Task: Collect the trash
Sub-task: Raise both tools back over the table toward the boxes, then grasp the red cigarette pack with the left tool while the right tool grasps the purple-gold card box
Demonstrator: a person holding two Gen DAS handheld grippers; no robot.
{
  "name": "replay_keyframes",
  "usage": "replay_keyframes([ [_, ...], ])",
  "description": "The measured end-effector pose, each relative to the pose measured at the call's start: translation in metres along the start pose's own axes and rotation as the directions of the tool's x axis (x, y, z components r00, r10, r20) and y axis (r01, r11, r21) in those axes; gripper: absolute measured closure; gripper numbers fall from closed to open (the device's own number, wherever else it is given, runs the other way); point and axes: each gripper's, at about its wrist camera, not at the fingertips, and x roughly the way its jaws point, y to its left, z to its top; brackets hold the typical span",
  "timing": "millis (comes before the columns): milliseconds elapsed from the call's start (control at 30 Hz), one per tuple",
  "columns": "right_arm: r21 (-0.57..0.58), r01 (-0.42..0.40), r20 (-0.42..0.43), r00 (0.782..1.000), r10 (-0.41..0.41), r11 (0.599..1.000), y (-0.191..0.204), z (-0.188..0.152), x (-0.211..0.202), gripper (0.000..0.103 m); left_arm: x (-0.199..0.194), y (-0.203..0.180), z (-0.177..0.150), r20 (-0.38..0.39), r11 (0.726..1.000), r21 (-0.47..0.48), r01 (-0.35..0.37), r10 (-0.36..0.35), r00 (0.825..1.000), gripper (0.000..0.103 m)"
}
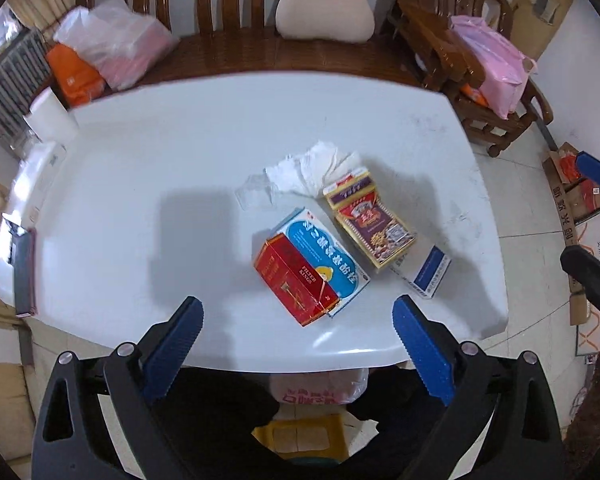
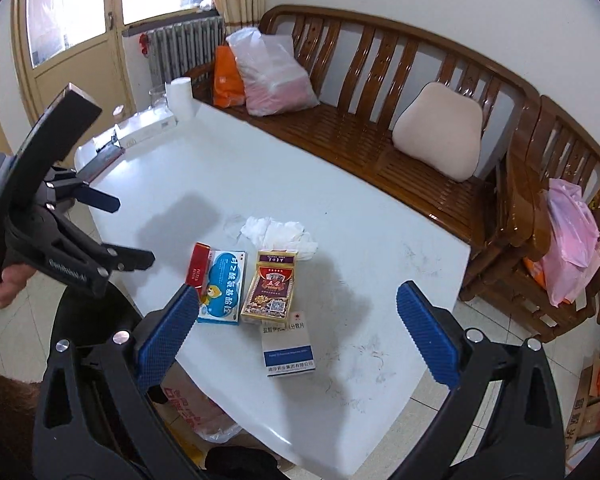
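Presently we hold both claws, left gripper (image 1: pixel 298 314) and right gripper (image 2: pixel 298 304), wide open and empty above the white table (image 1: pixel 140 160), and judge the upper red rectangular cigarette carton (image 1: pixel 296 284) best squared between the fingers before closing.

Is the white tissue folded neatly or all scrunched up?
Scrunched up. The tissue lies in a wrinkled, lumpy heap on the table, with no flat folds.

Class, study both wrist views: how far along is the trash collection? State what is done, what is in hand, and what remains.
Done: nothing visibly; no item can be seen bagged. In hand: nothing, as the left gripper and right gripper both hover open and empty. Left: the crumpled tissue, clear wrapper, red cigarette pack, blue-and-white box, purple-and-gold box and white medicine box, all on the white table.
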Motion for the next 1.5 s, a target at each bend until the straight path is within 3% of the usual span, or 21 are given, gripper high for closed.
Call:
replay_keyframes([
  [467,-0.058,-0.017,-0.153,0.988,0.008,0.998,0.015,0.001,0.092,0.006,0.080,0.020,0.016,-0.101,0.994,-0.110,-0.013,0.001,0.995,0.010],
  [700,-0.065,-0.040,-0.216,0.976,0.025,0.997,0.027,-0.003,0.138,0.006,0.098,0.026,0.019,-0.101,0.986,-0.167,-0.012,-0.005,0.995,0.010],
  [1167,-0.094,-0.011,-0.288,0.958,-0.017,0.996,0.041,-0.014,0.188,0.006,0.118,0.043,0.017,-0.117,0.978,-0.209,0.017,-0.043,0.992,0.010],
  [1467,-0.098,0.024,-0.310,0.949,-0.053,0.995,0.044,-0.019,0.205,0.006,0.131,0.047,0.011,-0.142,0.970,-0.234,0.061,-0.096,0.985,0.029],
  [1500,-0.098,0.026,-0.310,0.949,-0.055,0.995,0.044,-0.020,0.207,0.006,0.131,0.048,0.009,-0.138,0.970,-0.235,0.064,-0.098,0.986,0.036],
])
